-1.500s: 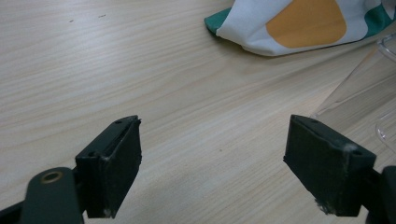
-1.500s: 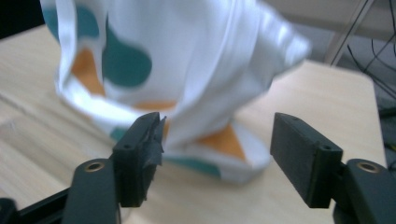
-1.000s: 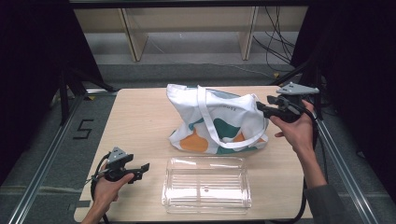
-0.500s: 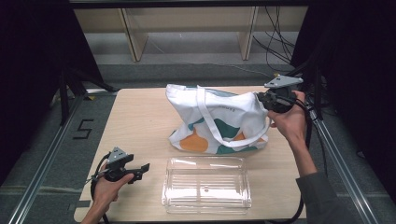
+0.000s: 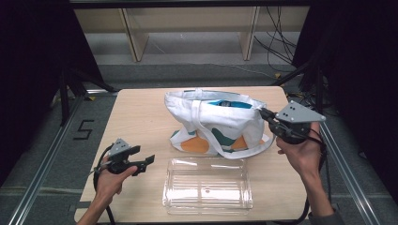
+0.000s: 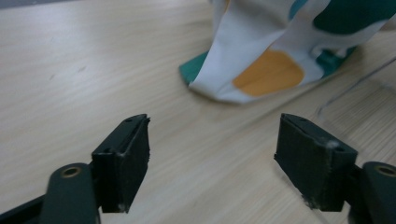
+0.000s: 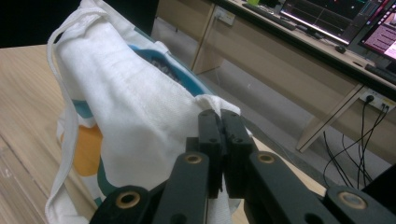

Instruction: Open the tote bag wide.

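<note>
Two tongs out: my right gripper point(image 7: 223, 140) pinches the tote bag point(image 5: 220, 124) at its near corner, the bag stretching away beyond the tips. My left gripper point(image 6: 212, 161) gapes wide and empty, bag ahead of it and well apart.

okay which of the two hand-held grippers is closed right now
The right hand-held gripper, pinching the tote bag's edge; the left hand-held gripper is wide open over bare table.

A clear plastic tray point(image 5: 207, 186) lies on the wooden table point(image 5: 141, 112) just beyond the left jaws, and monitors point(image 7: 327, 14) stand far past the right jaws.
</note>
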`<act>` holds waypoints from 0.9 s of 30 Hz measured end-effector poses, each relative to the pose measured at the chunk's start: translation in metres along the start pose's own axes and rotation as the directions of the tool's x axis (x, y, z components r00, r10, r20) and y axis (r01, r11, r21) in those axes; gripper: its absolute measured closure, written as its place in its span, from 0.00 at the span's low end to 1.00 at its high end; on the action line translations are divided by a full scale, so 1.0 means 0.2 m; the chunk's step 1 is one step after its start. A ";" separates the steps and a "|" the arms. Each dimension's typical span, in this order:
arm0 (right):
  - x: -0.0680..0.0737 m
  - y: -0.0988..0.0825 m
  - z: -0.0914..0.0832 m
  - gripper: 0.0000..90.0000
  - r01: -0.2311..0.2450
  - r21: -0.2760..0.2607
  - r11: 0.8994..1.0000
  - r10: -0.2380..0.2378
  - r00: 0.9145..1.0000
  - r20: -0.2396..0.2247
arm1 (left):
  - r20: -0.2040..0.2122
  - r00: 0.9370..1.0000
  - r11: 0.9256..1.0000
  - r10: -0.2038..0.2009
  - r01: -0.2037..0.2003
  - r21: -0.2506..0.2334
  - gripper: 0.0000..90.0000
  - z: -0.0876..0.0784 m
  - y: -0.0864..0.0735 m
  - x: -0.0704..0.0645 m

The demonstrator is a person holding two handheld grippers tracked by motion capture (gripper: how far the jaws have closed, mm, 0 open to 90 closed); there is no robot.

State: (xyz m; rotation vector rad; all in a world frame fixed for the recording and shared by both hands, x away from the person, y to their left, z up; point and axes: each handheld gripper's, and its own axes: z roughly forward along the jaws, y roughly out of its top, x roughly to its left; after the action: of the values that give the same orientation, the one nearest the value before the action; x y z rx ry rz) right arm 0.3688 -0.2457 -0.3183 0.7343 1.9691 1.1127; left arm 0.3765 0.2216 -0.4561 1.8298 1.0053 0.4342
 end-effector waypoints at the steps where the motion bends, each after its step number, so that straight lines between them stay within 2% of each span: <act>1: 0.01 -0.02 0.00 0.99 -0.003 0.001 1.000 0.003 1.000 -0.004 | 0.017 1.000 1.000 0.006 -0.006 -0.010 0.28 0.02 0.04 -0.01; 2: 0.02 -0.05 0.01 0.99 -0.020 0.010 1.000 0.020 1.000 -0.015 | 0.032 0.999 1.000 0.010 -0.009 -0.018 0.27 0.05 0.09 -0.02; 4: 0.02 -0.07 0.02 0.99 -0.026 0.019 0.999 0.026 1.000 -0.017 | 0.070 0.997 0.999 0.011 -0.008 -0.037 0.25 0.09 0.18 -0.04; 5: 0.02 -0.09 0.04 0.99 -0.028 0.019 0.999 0.028 1.000 -0.006 | 0.089 0.996 0.999 0.013 -0.009 -0.049 0.26 0.11 0.23 -0.05; 6: 0.01 -0.11 0.05 0.99 -0.024 0.020 1.000 0.024 1.000 0.000 | 0.085 0.996 0.998 0.010 -0.005 -0.059 0.26 0.12 0.26 -0.06; 8: -0.01 -0.12 0.07 0.99 -0.057 0.024 0.998 0.057 0.998 0.001 | 0.084 0.996 0.997 0.017 -0.010 -0.076 0.27 0.13 0.34 -0.07; 10: -0.05 -0.14 0.09 0.99 -0.076 0.006 0.997 0.076 0.997 0.014 | 0.097 0.995 0.997 0.003 0.005 -0.074 0.26 0.14 0.42 -0.05; 11: -0.09 -0.13 0.12 0.99 -0.078 -0.010 0.997 0.078 0.997 0.023 | 0.083 0.997 0.997 -0.008 0.015 -0.078 0.25 0.17 0.50 -0.03; 12: -0.09 -0.13 0.12 0.99 -0.078 -0.010 0.997 0.078 0.997 0.023 | 0.083 0.997 0.997 -0.008 0.015 -0.078 0.24 0.17 0.50 -0.03; 14: -0.12 -0.12 0.15 0.99 -0.090 -0.028 0.996 0.091 0.995 0.035 | 0.117 0.993 0.998 -0.035 0.041 -0.053 0.23 0.22 0.57 0.00; 15: -0.13 -0.12 0.17 0.99 -0.093 -0.043 0.995 0.094 0.995 0.031 | 0.128 0.991 0.998 -0.041 0.047 -0.047 0.18 0.24 0.59 0.00; 16: -0.13 -0.12 0.18 0.99 -0.090 -0.033 0.995 0.090 0.996 0.015 | 0.122 0.991 0.997 -0.055 0.061 -0.047 0.18 0.27 0.61 0.01; 17: -0.12 -0.13 0.18 0.99 -0.076 -0.030 0.997 0.076 0.997 0.018 | 0.128 0.990 0.996 -0.066 0.074 -0.059 0.22 0.31 0.64 0.03; 18: -0.12 -0.14 0.18 0.99 -0.056 -0.027 0.998 0.056 0.998 0.016 | 0.128 0.990 0.996 -0.066 0.074 -0.059 0.24 0.31 0.64 0.03; 20: -0.10 -0.16 0.19 0.99 -0.073 -0.022 0.997 0.073 0.997 0.002 | 0.127 0.989 0.995 -0.072 0.079 -0.053 0.25 0.36 0.65 0.05; 21: -0.09 -0.21 0.19 0.99 -0.074 0.001 0.997 0.074 0.997 -0.013 | 0.107 0.993 0.996 -0.055 0.062 -0.057 0.45 0.39 0.64 0.06; 22: -0.09 -0.23 0.20 0.99 -0.065 0.006 0.998 0.065 0.998 -0.012 | 0.102 0.993 0.997 -0.054 0.059 -0.047 0.50 0.41 0.62 0.06; 23: -0.09 -0.25 0.19 0.99 -0.065 0.010 0.998 0.065 0.998 -0.010 | 0.102 0.993 0.997 -0.054 0.059 -0.047 0.61 0.41 0.62 0.06; 24: -0.09 -0.27 0.19 0.99 -0.071 0.025 0.997 0.071 0.997 -0.013 | 0.088 0.995 0.996 -0.045 0.051 -0.072 0.70 0.43 0.60 0.08; 25: -0.09 -0.27 0.19 0.99 -0.071 0.025 0.997 0.071 0.997 -0.013 | 0.088 0.995 0.996 -0.045 0.051 -0.072 0.74 0.43 0.60 0.08; 26: -0.10 -0.31 0.19 0.99 -0.114 0.020 0.993 0.115 0.993 -0.033 | 0.114 0.992 0.995 -0.060 0.069 -0.074 0.79 0.45 0.57 0.09; 27: -0.11 -0.33 0.20 0.99 -0.127 0.012 0.992 0.128 0.991 -0.045 | 0.106 0.994 0.996 -0.041 0.049 -0.074 0.81 0.45 0.57 0.09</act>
State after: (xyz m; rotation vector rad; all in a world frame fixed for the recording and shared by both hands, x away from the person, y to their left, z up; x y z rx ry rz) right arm 0.4051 -0.2745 -0.3835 0.8572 1.9892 1.2058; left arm 0.4978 0.1612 -0.4017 1.7401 0.9443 0.3411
